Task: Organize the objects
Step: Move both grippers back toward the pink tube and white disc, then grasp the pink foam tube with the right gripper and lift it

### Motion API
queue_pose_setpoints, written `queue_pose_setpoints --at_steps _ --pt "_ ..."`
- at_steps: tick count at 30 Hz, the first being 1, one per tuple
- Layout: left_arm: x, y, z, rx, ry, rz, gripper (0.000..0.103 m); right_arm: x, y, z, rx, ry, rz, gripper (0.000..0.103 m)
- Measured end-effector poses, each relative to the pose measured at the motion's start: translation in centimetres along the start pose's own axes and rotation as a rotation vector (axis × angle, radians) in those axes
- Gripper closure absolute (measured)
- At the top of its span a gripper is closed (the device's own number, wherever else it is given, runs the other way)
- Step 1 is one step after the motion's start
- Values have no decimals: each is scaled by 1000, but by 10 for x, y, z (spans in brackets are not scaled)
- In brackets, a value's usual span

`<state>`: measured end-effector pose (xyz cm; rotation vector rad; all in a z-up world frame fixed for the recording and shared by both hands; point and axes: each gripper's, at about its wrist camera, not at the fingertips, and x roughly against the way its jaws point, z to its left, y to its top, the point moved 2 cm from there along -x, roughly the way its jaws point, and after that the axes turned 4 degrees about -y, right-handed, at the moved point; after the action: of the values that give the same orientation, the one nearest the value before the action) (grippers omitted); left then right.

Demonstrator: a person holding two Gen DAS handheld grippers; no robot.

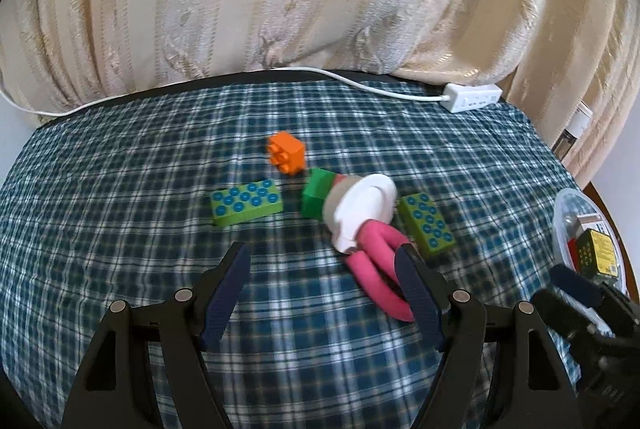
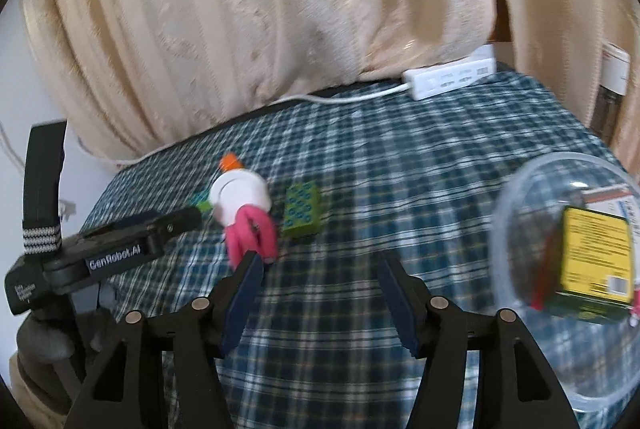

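While both grippers stand released with nothing between the fingers, the toy with pink loops (image 1: 372, 225) lies on the plaid table (image 1: 120, 189), at 1 o'clock of the left gripper (image 1: 324, 289). The right gripper (image 2: 320, 293) hovers with the clear bowl (image 2: 520, 197) at 3 o'clock. Risk: the left gripper's right finger appears to touch a loop, though blur prevents certainty; any sweep could shove the toy into the green bricks (image 1: 246, 203).
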<state>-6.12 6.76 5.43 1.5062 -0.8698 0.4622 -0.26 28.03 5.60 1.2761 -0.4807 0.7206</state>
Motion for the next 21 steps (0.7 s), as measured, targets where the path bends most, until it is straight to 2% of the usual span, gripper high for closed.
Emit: queue_pose_setpoints --at_steps 7,21 --pt "-2 0 17 28 26 -1 27 -29 -5 22 64 38 66 39" --pt "-10 -4 40 90 36 16 27 -78 -3 50 169 38 153 39"
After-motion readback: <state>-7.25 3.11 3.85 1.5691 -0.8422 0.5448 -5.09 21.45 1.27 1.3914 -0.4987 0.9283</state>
